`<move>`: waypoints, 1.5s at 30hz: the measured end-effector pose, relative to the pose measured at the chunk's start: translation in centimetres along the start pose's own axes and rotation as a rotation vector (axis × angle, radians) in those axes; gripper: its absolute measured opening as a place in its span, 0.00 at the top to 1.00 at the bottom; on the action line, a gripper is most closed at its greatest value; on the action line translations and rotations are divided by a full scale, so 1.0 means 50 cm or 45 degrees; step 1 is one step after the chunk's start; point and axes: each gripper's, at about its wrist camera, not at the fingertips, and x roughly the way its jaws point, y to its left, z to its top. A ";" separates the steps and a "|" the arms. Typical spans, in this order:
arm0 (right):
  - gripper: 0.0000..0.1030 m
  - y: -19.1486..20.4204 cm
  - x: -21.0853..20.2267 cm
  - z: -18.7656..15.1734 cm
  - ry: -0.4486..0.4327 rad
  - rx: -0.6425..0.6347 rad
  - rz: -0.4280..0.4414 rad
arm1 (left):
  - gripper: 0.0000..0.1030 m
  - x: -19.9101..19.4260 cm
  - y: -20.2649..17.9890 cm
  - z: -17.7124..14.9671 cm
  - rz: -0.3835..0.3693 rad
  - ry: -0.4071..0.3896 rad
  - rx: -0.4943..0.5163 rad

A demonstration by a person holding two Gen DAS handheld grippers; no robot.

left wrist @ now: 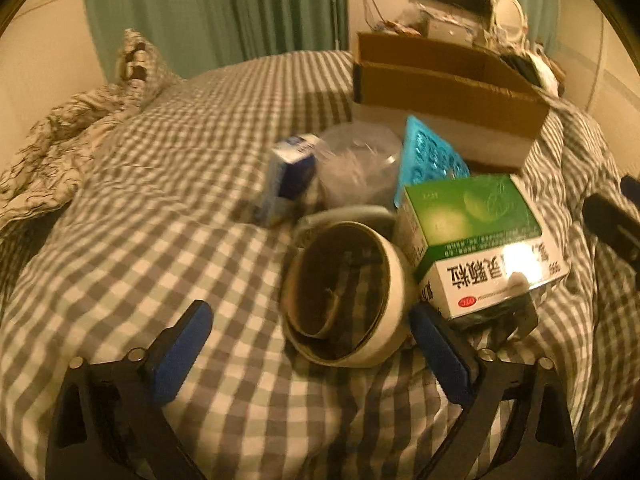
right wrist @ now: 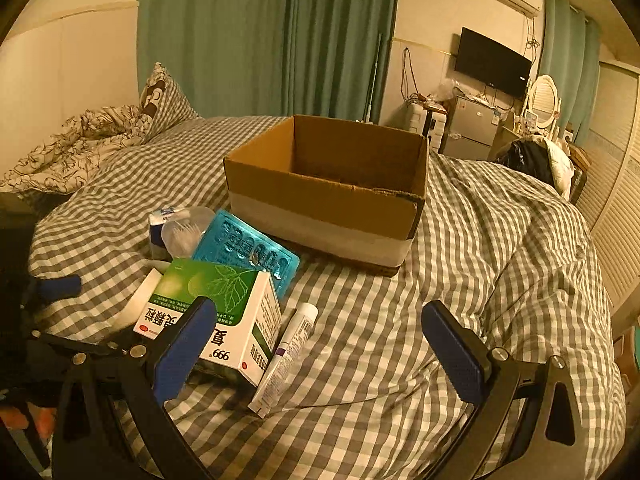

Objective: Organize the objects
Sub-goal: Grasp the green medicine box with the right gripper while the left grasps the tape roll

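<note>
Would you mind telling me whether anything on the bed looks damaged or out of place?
The cardboard box has a ragged, torn near rim towards its right corner. In front of it, the items lie in a loose heap: the green medicine box rests tilted across the tape roll and the blue blister pack.

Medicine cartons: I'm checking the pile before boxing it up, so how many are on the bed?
2: the green-and-white carton at the pile's front, the blue-and-white carton behind it. Others may be hidden.

Bed under a grey-and-white checked cover (right wrist: 400, 360), open cardboard box (right wrist: 328, 184) far centre, near left a cluster touching one another: green-and-white medicine box (right wrist: 224, 312), white tube (right wrist: 286, 356), blue blister pack (right wrist: 248, 248), tape roll (left wrist: 344, 292), clear tub (left wrist: 356, 164), small blue-and-white carton (left wrist: 288, 176), floral bedding (right wrist: 80, 140) far left.
</note>
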 end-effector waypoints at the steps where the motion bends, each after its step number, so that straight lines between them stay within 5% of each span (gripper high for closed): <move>1: 0.00 0.001 0.001 0.000 0.003 -0.003 -0.002 | 0.09 0.003 -0.008 -0.001 -0.006 -0.002 0.026; 4: 0.00 0.007 0.002 0.000 0.013 -0.018 -0.011 | 0.30 0.004 -0.023 -0.005 -0.046 -0.005 0.081; 8: 0.00 0.032 0.000 -0.002 0.024 -0.058 -0.003 | 0.76 -0.022 -0.028 -0.009 -0.142 -0.044 0.110; 13: 0.00 0.076 0.004 -0.007 0.059 -0.113 0.051 | 0.85 -0.061 0.003 -0.003 -0.118 -0.111 0.061; 16: 0.00 0.105 0.015 -0.011 0.089 -0.122 0.097 | 1.00 -0.076 0.040 0.010 -0.126 -0.135 -0.006; 27: 0.01 0.164 0.095 -0.032 0.221 -0.133 0.059 | 1.00 -0.068 0.071 0.008 -0.219 -0.114 -0.052; 29: 0.07 0.159 0.106 -0.036 0.231 -0.114 0.082 | 0.98 -0.066 0.071 0.006 -0.208 -0.107 -0.054; 31: 0.07 0.150 0.102 -0.038 0.219 -0.095 0.094 | 0.92 -0.058 0.069 0.003 -0.209 -0.079 -0.053; 36: 0.08 0.119 0.051 -0.019 0.109 -0.122 0.067 | 0.28 -0.054 0.071 -0.001 -0.179 -0.060 -0.078; 45: 0.08 0.022 0.006 0.015 0.024 -0.031 0.030 | 0.20 -0.017 0.015 0.001 -0.185 0.009 0.022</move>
